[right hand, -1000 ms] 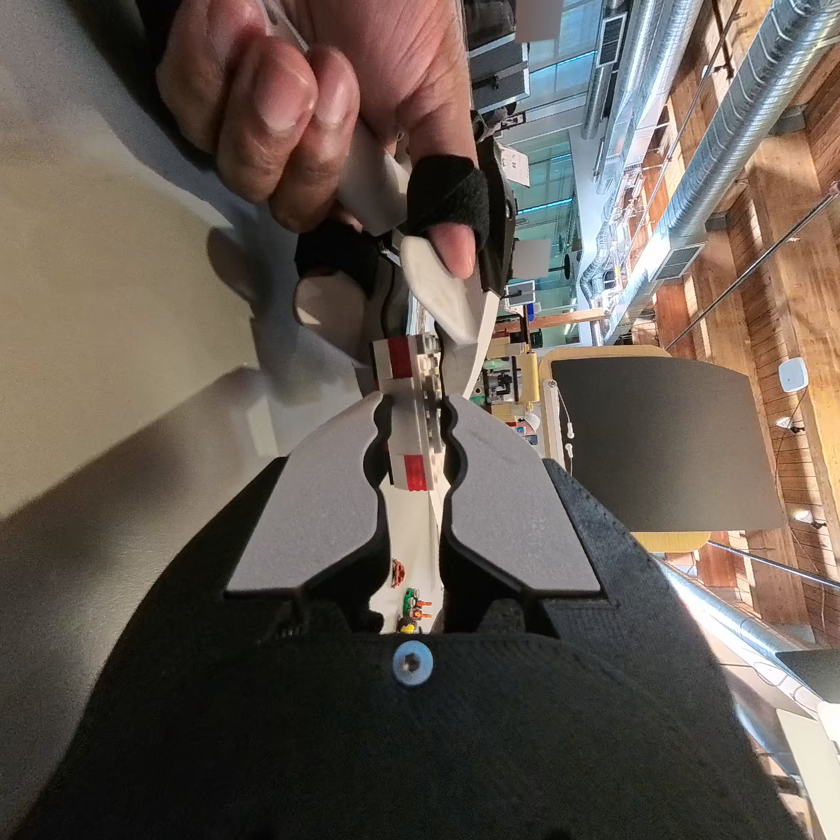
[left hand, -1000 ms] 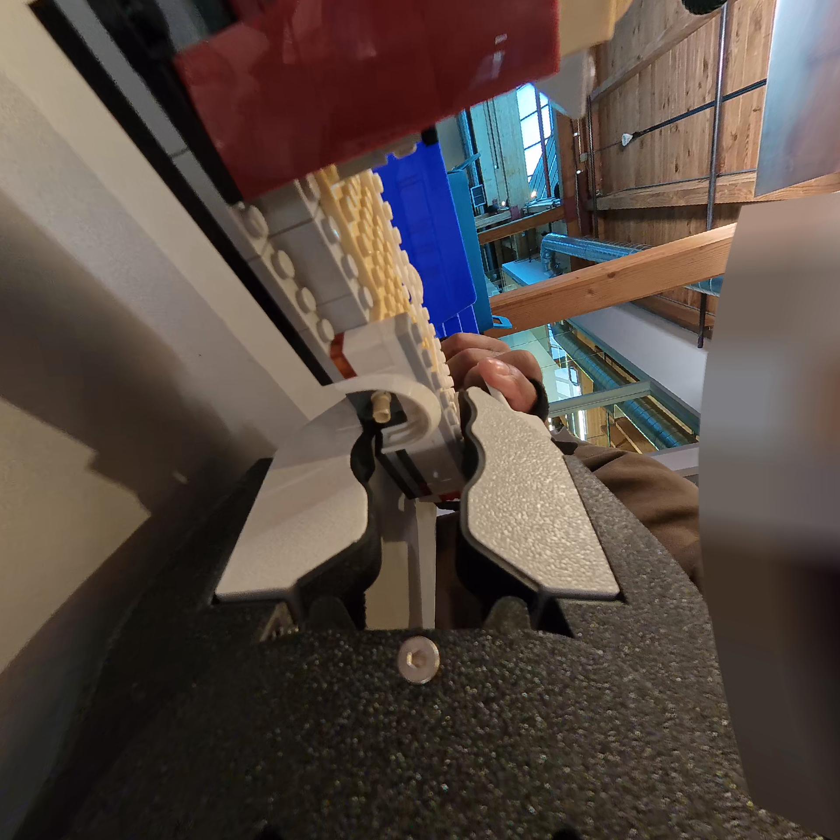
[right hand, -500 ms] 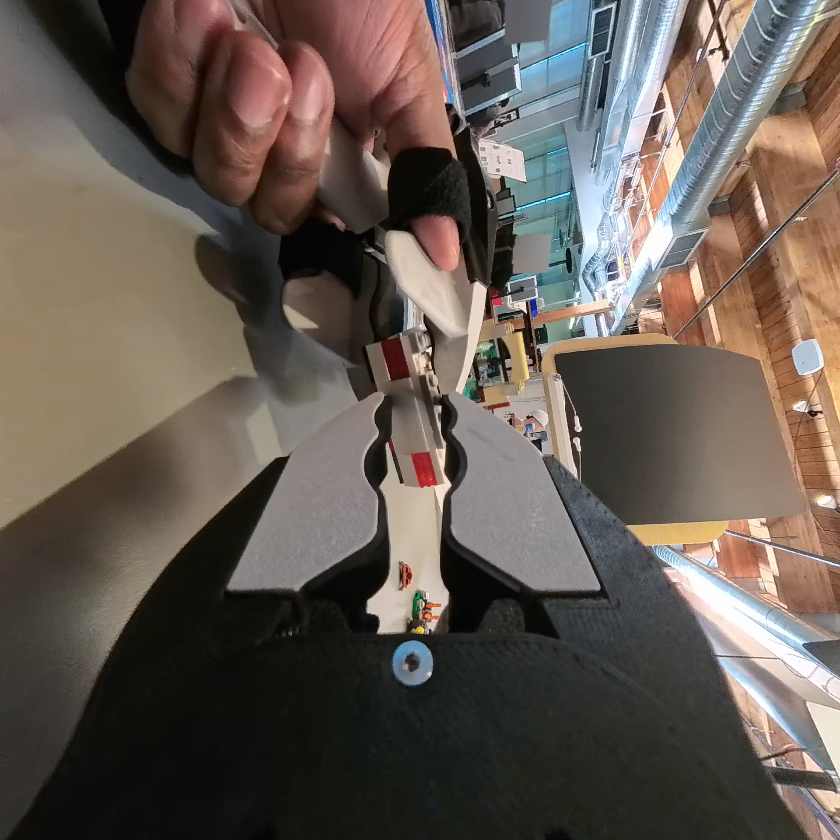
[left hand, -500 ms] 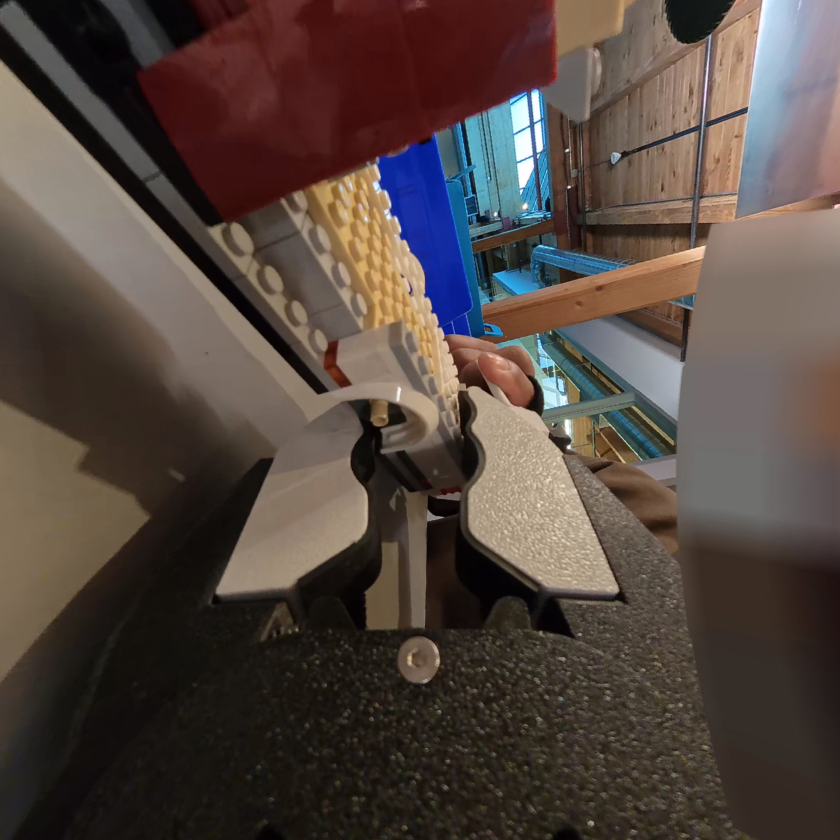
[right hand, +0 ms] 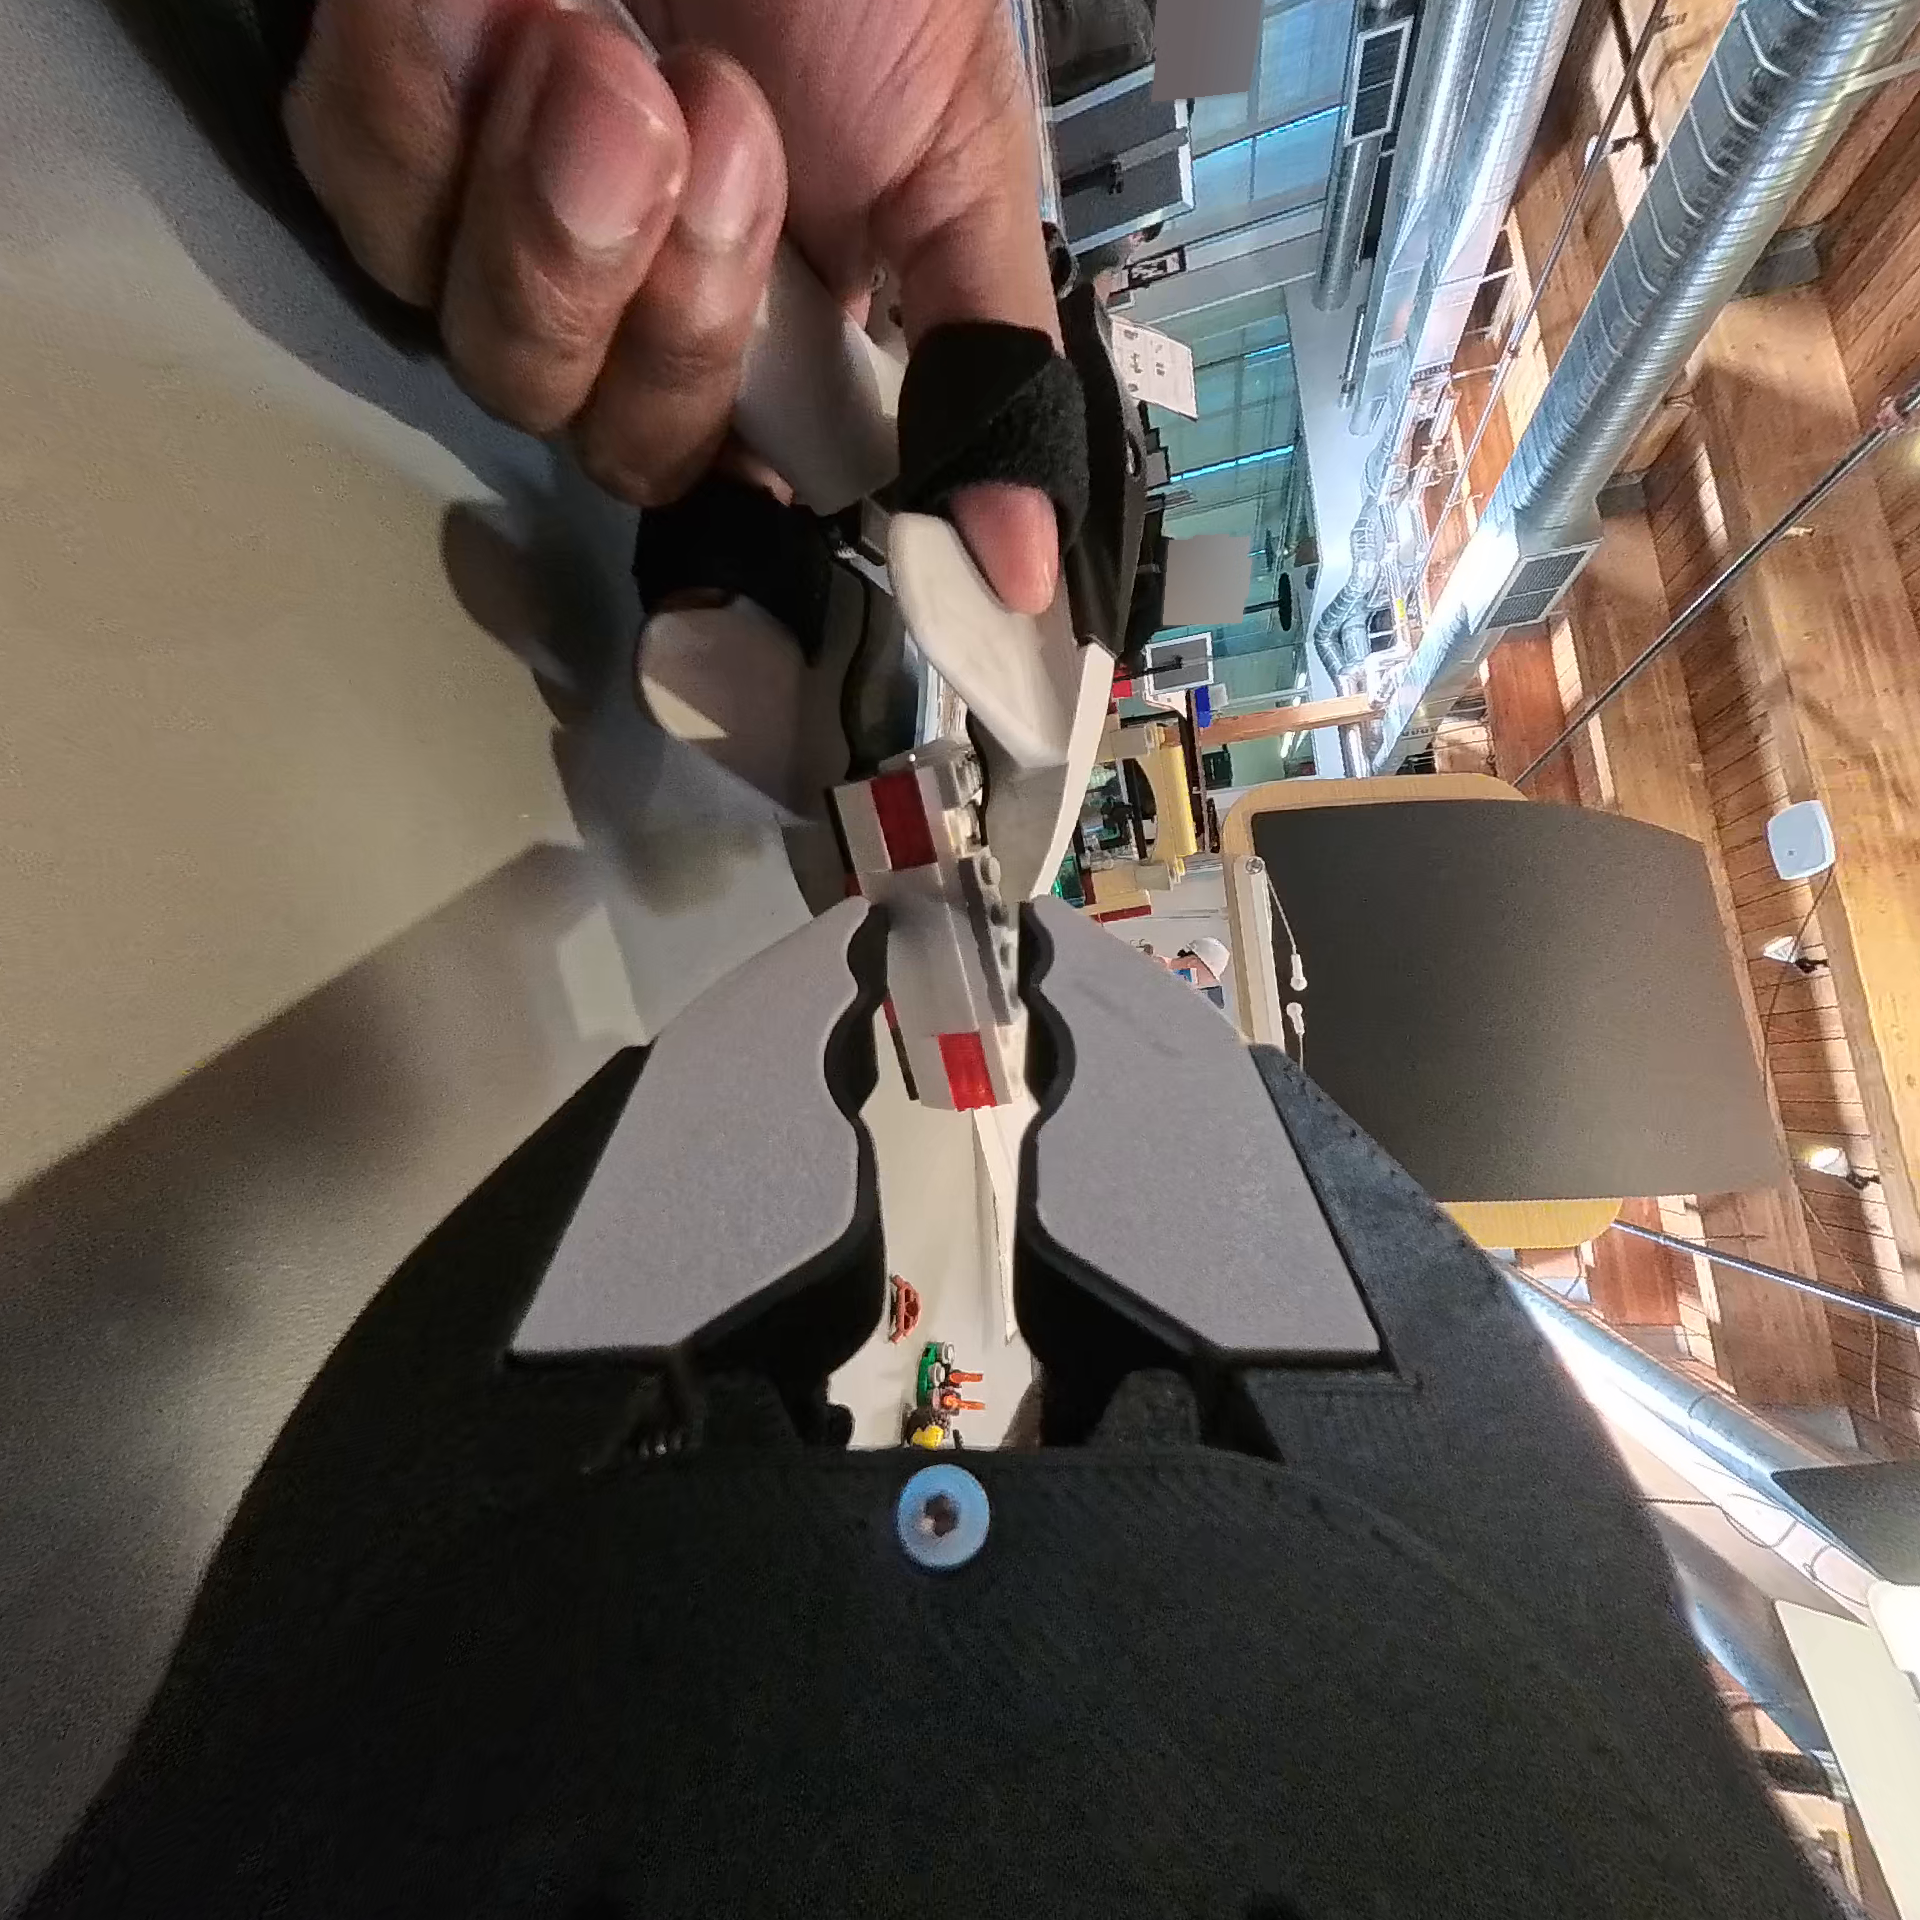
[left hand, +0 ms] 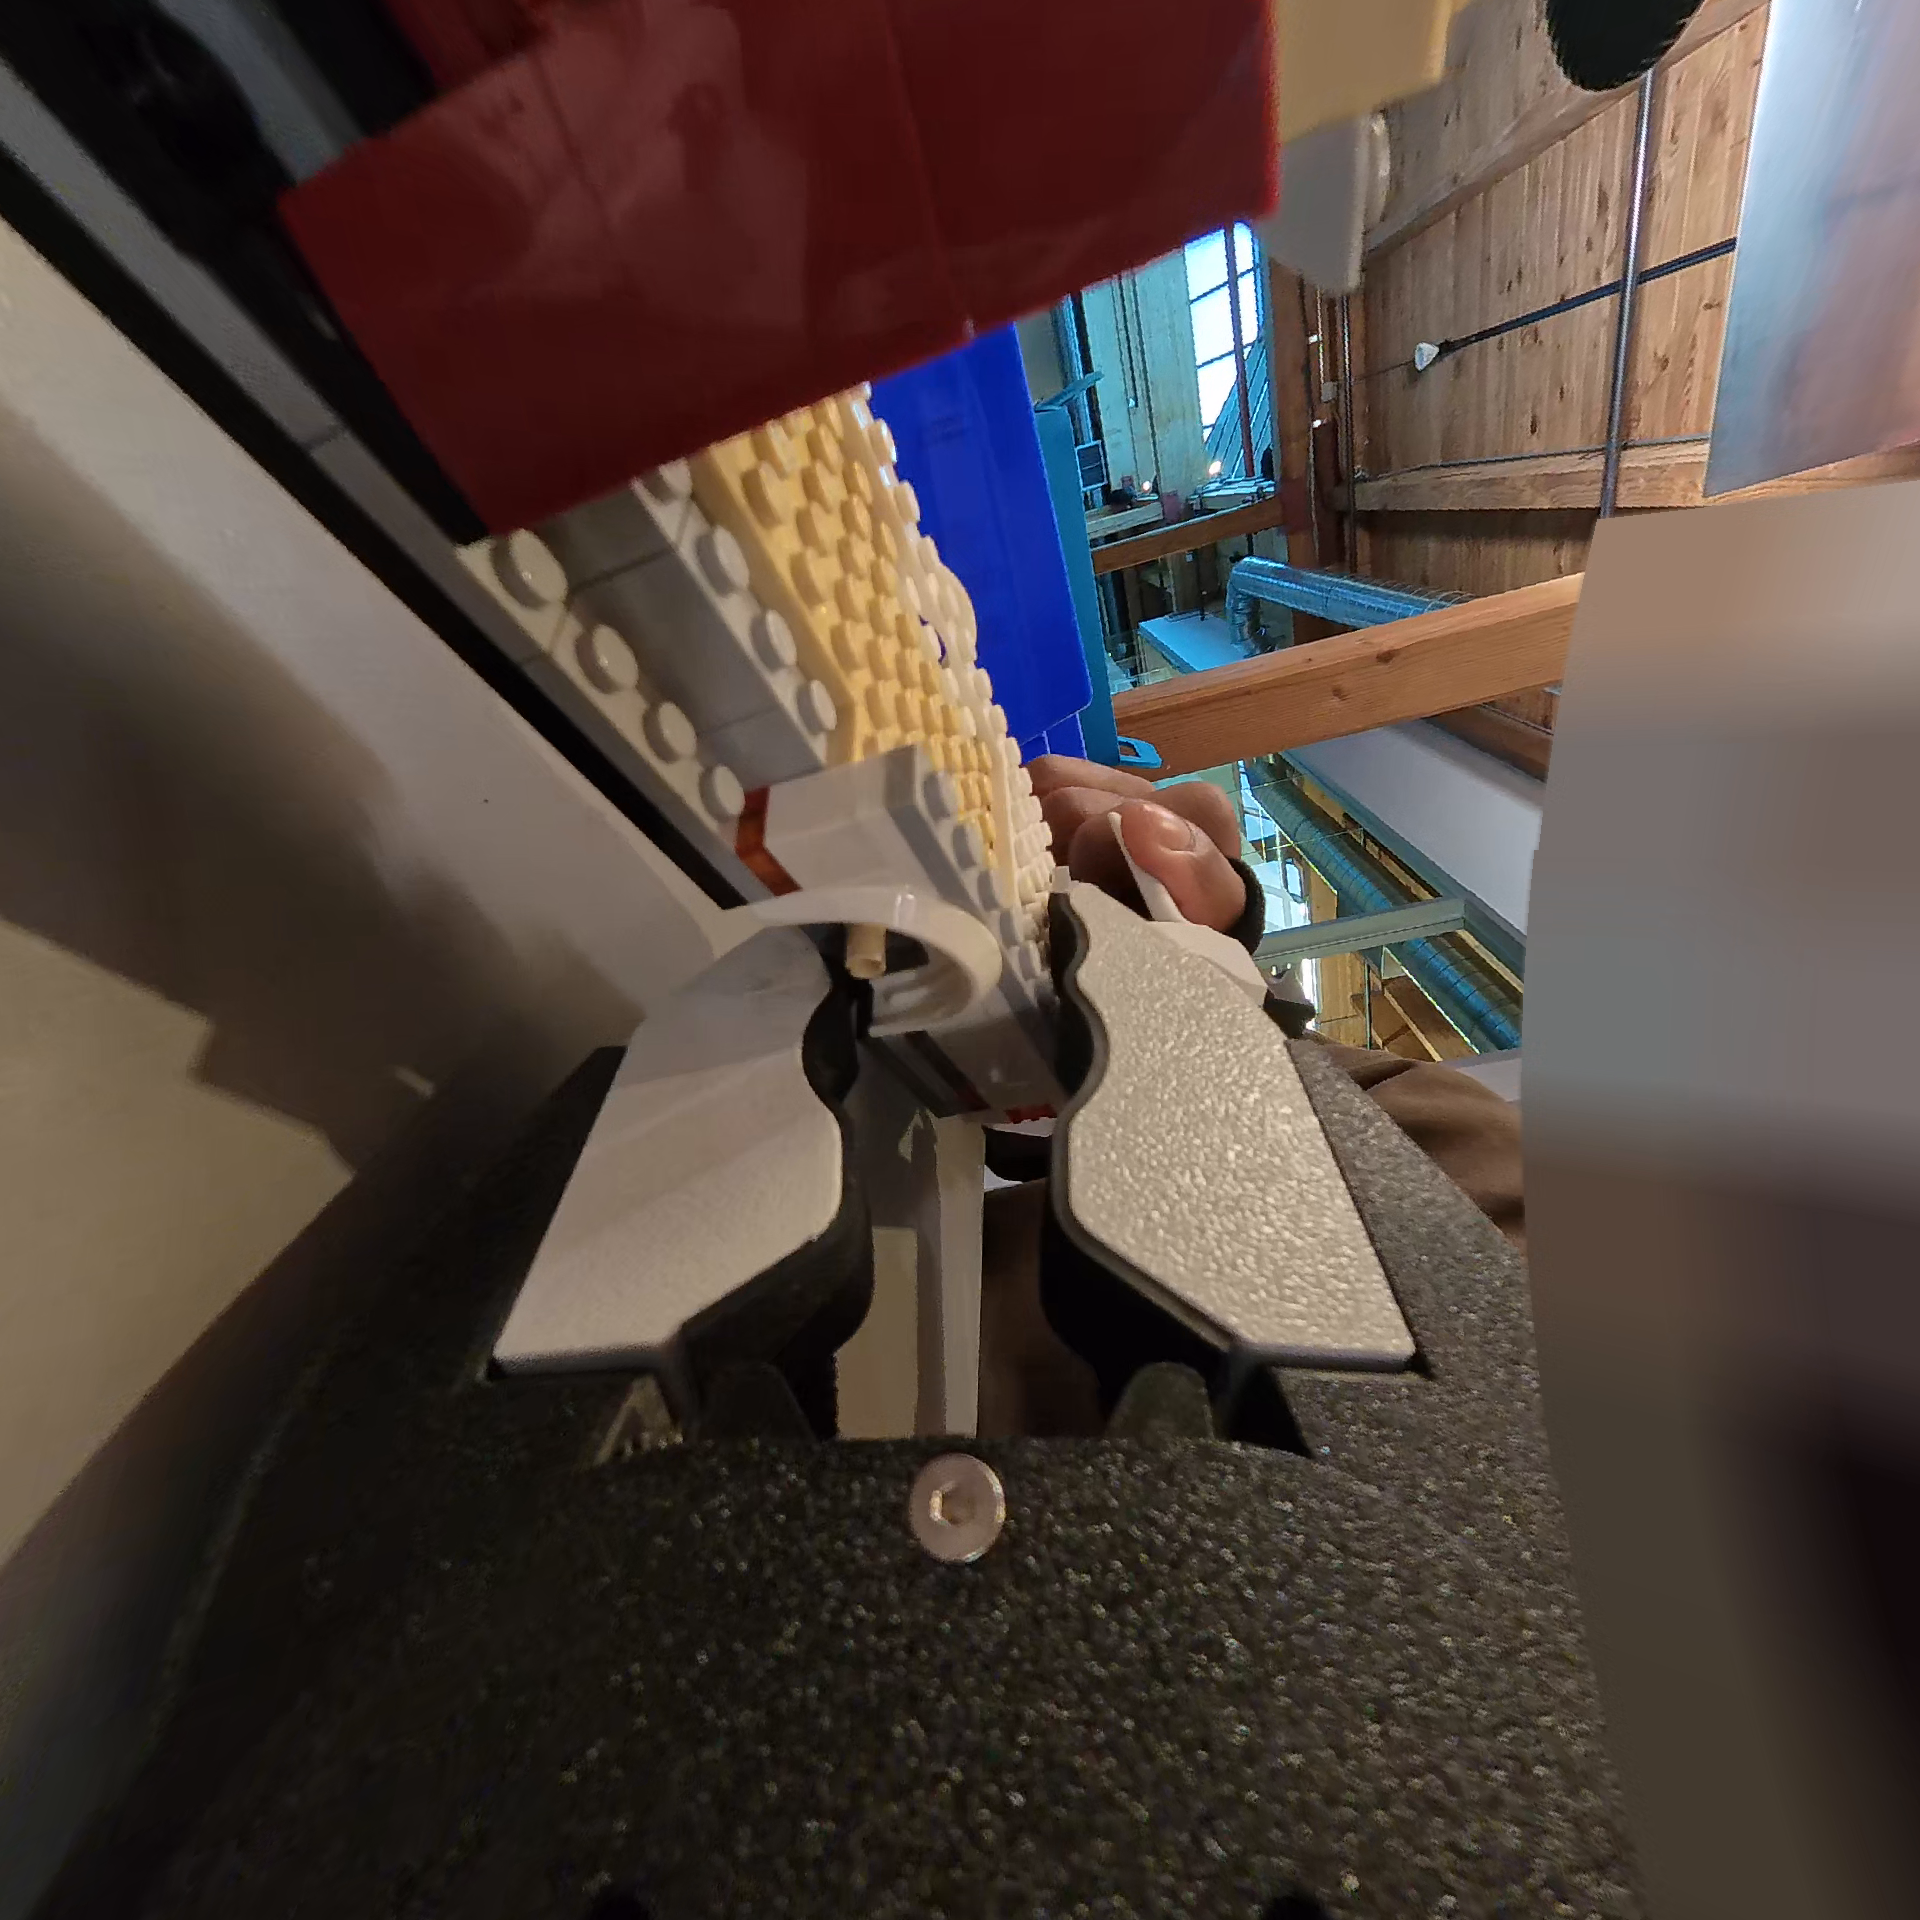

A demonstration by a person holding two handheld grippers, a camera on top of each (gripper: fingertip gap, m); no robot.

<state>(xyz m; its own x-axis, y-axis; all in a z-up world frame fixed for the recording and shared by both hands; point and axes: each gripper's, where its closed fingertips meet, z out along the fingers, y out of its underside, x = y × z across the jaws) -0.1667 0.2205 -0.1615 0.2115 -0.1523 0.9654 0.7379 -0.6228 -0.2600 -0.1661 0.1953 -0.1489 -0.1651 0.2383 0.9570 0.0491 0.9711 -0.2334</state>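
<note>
Left wrist view: the left tongs [left hand: 956,987] are closed narrow on the grey end of a toy-brick model [left hand: 831,665], both pads against it; a white curved piece [left hand: 914,935] with a small cream peg sits right at the left fingertip, and the studded grey and cream plates of the model run up and away from the tips; a large dark red slab [left hand: 779,208] of the model fills the top of the view, with a blue panel [left hand: 987,520] behind the cream studs; just past the right fingertip a hand [left hand: 1143,842] grips a white handle; the pale worktop [left hand: 156,935] lies along the left side; wooden walls and a timber beam show far behind.

Right wrist view: the right tongs [right hand: 951,935] pinch a grey and white brick piece with red bands [right hand: 935,966], which stands tilted between the pads; its upper end meets the white fingertip of the other tongs [right hand: 997,665], held by a hand [right hand: 675,208] with a black strap on one finger; small coloured bits [right hand: 935,1371] lie on the worktop [right hand: 208,727] low between the fingers; a black panel [right hand: 1507,987] stands to the right.
</note>
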